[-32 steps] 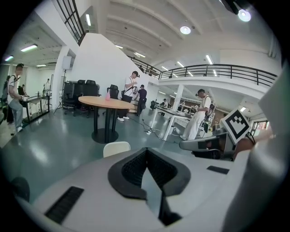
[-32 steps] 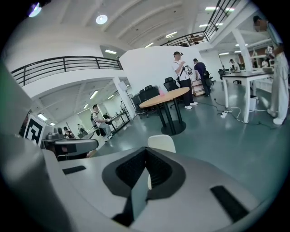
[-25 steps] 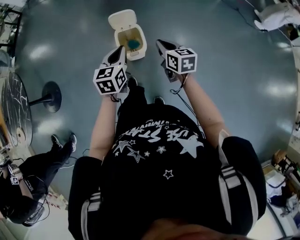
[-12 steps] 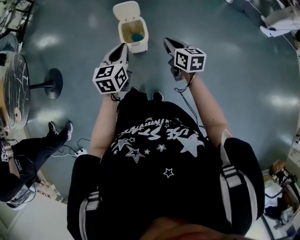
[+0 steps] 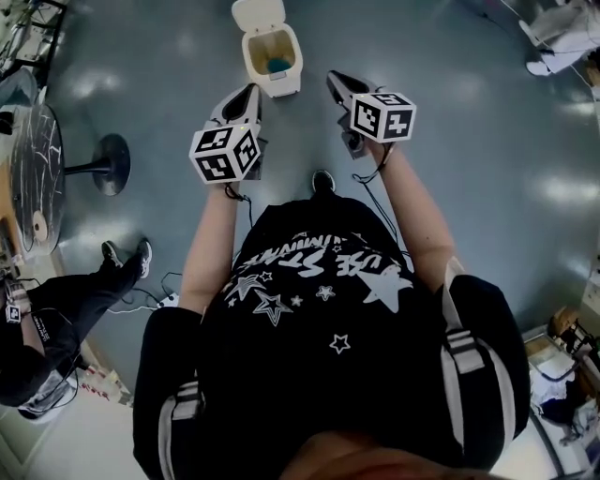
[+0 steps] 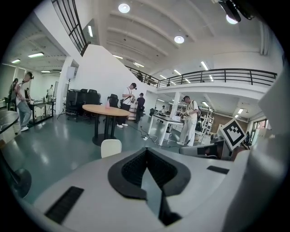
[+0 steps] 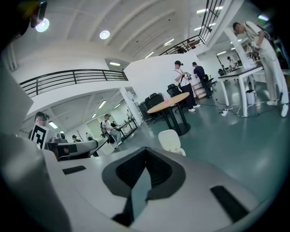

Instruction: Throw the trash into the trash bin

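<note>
A small cream trash bin (image 5: 286, 78) stands on the grey-green floor ahead of me, lid (image 5: 258, 14) flipped up, with a blue piece of trash (image 5: 278, 65) lying inside. My left gripper (image 5: 251, 91) hovers short of the bin on its left, and my right gripper (image 5: 335, 80) on its right; both are apart from it. In each gripper view the jaws meet at the tip with nothing between them: left gripper (image 6: 146, 152), right gripper (image 7: 145, 149). Beyond the jaws only the raised bin lid shows (image 6: 111, 147) (image 7: 171, 140).
A round table (image 5: 19, 187) on a black foot (image 5: 103, 164) stands at the left. A seated person (image 5: 47, 319) is at lower left, with a cable on the floor nearby. A wooden table (image 6: 106, 110), desks and standing people lie farther off.
The bin has slid up and away in the head view as I backed off from it. Both grippers came back with me, still shut and empty.
</note>
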The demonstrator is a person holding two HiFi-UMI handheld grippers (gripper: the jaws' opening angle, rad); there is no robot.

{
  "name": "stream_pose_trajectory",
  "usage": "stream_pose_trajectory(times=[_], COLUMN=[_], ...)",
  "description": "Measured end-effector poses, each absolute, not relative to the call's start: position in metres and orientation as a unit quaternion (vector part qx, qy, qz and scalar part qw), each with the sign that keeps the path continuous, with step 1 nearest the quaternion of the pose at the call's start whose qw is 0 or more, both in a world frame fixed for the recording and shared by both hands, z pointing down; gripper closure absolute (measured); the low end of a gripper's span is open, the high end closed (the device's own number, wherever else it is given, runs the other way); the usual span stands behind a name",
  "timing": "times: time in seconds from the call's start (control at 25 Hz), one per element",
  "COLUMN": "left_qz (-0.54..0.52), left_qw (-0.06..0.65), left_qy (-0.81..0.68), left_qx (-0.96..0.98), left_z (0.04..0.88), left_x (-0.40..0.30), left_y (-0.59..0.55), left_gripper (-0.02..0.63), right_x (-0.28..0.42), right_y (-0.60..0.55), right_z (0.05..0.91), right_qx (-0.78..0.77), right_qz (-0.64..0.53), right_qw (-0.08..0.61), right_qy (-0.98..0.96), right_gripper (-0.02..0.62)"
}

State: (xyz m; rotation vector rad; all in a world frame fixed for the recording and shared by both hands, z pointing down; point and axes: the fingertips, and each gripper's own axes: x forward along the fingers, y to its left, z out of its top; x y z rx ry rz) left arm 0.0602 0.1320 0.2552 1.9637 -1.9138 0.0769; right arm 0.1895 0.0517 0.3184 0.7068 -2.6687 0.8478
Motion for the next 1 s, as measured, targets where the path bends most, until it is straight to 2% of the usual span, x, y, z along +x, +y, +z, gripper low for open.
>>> stream_pose_trajectory(times=[1.0], left_qz=[-0.003], left_qw=[0.194], left_qy=[-0.648], left_qx=[0.736], left_z=[0.249], left_x=[0.09], left_y=[0.265], left_gripper=[0.595], right_x=[0.2], right_y=[0.204], right_z=[0.285], right_qx=[0.257], right_qz=[0.23], right_qw=[0.121], right_qy=[-0.931], right_gripper=[0.589])
